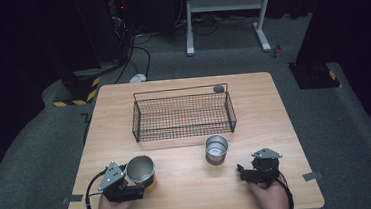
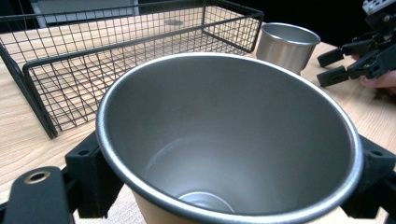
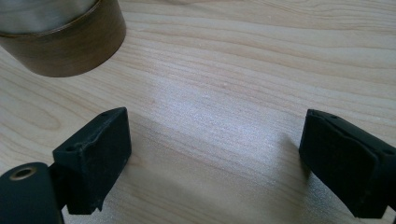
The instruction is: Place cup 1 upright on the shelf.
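Open table [image 1: 190, 184] between cups; wire basket [image 1: 183, 115] blocks beyond.

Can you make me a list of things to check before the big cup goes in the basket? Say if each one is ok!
1. Left gripper has the big cup: ok, a jaw sits on each side of it in the left gripper view.
2. Big cup is empty: ok, its bare bottom shows.
3. Wire basket has room: ok, nothing lies inside it.
4. Way to the basket is free: ok, the small cup stands off to the right.
5. Right gripper is out of the way: ok, it is open over bare table, holding nothing.
6. Grip is tight enough to lift: cannot tell.
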Demonstrator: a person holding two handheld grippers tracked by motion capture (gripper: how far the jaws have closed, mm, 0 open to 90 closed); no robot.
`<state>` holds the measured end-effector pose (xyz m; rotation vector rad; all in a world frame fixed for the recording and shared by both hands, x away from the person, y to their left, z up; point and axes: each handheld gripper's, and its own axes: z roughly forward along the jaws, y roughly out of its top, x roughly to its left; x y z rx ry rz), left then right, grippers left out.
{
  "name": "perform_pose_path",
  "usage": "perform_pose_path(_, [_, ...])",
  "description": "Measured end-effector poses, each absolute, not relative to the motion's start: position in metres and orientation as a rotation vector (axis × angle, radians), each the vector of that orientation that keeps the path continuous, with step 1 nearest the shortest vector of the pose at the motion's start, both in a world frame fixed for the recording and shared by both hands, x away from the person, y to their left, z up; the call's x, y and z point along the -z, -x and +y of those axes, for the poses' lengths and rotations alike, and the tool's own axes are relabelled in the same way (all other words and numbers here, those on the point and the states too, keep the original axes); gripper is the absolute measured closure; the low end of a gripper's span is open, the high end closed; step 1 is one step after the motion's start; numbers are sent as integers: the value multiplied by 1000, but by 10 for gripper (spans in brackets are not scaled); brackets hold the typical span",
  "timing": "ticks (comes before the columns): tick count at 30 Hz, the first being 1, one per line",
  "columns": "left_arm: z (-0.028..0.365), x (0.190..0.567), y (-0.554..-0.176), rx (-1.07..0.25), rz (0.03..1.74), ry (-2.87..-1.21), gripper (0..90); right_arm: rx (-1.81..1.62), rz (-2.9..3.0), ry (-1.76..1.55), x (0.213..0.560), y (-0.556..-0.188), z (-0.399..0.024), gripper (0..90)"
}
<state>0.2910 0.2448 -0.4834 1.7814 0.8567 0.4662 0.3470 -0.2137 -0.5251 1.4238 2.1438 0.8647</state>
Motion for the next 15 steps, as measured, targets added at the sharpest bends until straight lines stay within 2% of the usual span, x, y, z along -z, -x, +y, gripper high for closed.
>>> perform_pose_path(15, [244, 479, -289, -517, 877, -1768, 133, -864, 2149, -1420, 525, -348, -214, 90])
